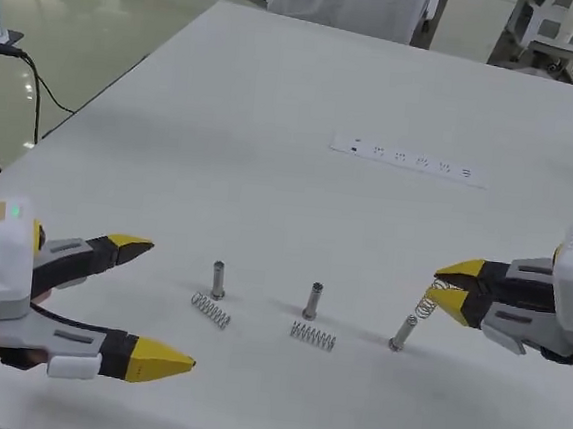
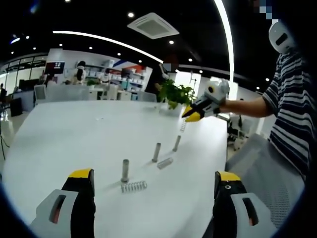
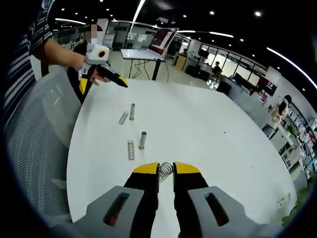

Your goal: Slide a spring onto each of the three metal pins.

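Three short metal pins stand in a row on the white table: left pin (image 1: pixel 219 279), middle pin (image 1: pixel 313 300), right pin (image 1: pixel 403 332). One spring (image 1: pixel 210 310) lies by the left pin and another spring (image 1: pixel 313 335) by the middle pin. My right gripper (image 1: pixel 441 284) is shut on a third spring (image 1: pixel 426 307), which hangs tilted just above the right pin. In the right gripper view this spring (image 3: pixel 166 169) sits between the nearly closed jaws. My left gripper (image 1: pixel 166 304) is open and holds nothing, left of the left pin (image 2: pixel 125 170).
A white power strip (image 1: pixel 407 160) lies farther back on the table (image 1: pixel 274 123). A cable (image 1: pixel 32 82) trails off the left edge near a laptop corner. Office chairs (image 1: pixel 564 28) stand beyond the far edge.
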Demonstrator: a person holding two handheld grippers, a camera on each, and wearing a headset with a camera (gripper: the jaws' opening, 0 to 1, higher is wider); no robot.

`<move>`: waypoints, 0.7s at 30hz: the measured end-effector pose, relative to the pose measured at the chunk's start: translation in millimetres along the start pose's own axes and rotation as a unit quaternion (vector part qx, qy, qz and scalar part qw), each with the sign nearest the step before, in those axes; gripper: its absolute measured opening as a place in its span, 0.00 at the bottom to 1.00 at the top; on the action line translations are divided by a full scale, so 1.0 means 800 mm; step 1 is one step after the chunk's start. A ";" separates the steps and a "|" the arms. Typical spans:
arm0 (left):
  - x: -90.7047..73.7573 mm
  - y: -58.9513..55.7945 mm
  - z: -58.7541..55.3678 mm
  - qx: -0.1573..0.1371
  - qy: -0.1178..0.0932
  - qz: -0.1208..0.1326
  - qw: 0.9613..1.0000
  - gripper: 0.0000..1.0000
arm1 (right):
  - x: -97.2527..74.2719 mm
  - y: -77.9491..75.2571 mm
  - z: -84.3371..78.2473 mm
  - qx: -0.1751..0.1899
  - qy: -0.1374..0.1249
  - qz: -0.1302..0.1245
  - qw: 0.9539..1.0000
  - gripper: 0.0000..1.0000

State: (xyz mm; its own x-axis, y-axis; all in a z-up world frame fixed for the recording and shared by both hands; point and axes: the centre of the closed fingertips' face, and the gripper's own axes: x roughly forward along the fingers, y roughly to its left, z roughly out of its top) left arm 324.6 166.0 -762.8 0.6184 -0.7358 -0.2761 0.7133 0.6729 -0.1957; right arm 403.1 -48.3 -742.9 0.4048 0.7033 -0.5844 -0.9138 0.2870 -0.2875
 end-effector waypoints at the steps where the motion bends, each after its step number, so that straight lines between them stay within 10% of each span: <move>1: 0.000 0.000 0.000 0.000 0.000 0.000 1.000 0.98 | 0.001 0.000 -0.001 0.000 0.001 -0.001 1.000 0.07; 21: -0.005 0.006 0.002 -0.007 -0.006 0.012 1.000 0.98 | 0.026 0.006 -0.022 0.012 0.021 0.010 1.000 0.08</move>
State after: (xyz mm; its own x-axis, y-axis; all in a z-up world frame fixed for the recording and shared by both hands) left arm 326.1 172.4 -761.4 0.6392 -0.7202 -0.2699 0.6937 0.6914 -0.2021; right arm 407.9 -44.1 -769.4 0.3872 0.6811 -0.6214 -0.9220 0.2893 -0.2574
